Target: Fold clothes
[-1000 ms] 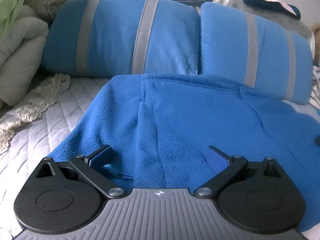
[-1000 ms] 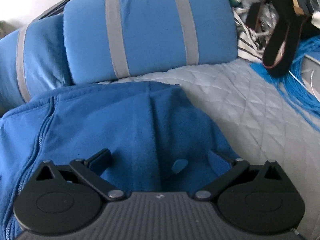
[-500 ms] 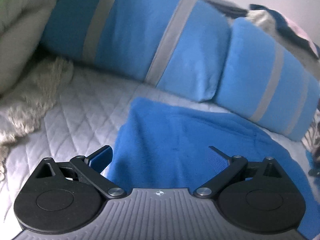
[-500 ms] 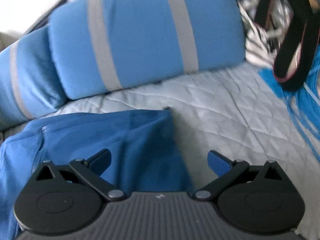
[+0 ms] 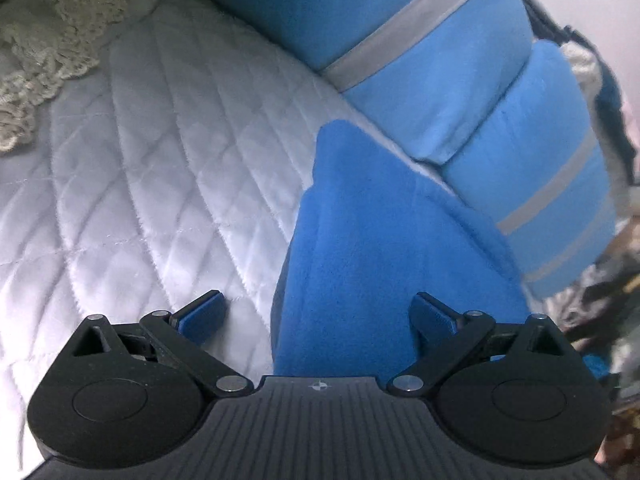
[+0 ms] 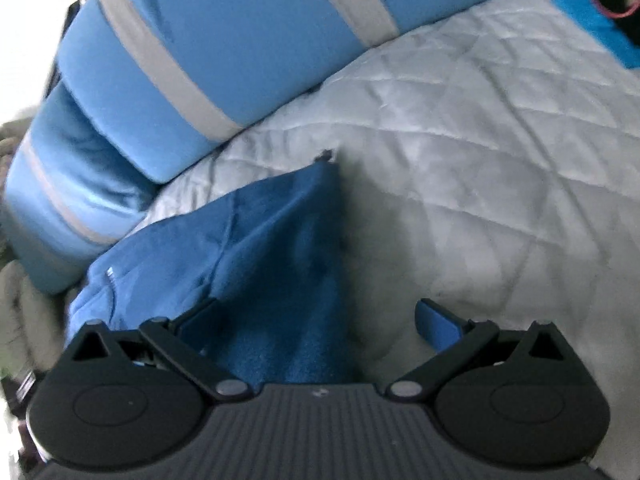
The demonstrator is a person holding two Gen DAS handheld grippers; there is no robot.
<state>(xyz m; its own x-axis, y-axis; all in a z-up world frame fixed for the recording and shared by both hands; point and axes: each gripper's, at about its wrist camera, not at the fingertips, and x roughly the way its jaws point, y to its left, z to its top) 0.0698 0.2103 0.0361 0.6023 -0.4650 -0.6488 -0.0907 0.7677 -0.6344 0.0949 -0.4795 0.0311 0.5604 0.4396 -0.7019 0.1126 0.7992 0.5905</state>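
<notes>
A blue fleece jacket (image 5: 384,248) lies on the white quilted bed cover (image 5: 160,168), its left edge running up between the fingers of my left gripper (image 5: 320,316), which stands open above it. In the right wrist view the same jacket (image 6: 256,264) shows its right edge and a pointed corner with a small dark zipper pull. My right gripper (image 6: 320,320) is open over that edge, with one blue pad (image 6: 438,326) above bare quilt (image 6: 480,168). Neither gripper holds cloth.
Two blue pillows with grey stripes (image 5: 460,64) (image 6: 240,48) lie along the head of the bed just beyond the jacket. A cream lace throw (image 5: 52,48) sits far left. Dark straps and blue cloth (image 6: 600,16) lie at the far right.
Both grippers have pulled outward and tilted: the left now sits over the jacket's left edge, the right over its right edge. Much more bare quilt shows in each view.
</notes>
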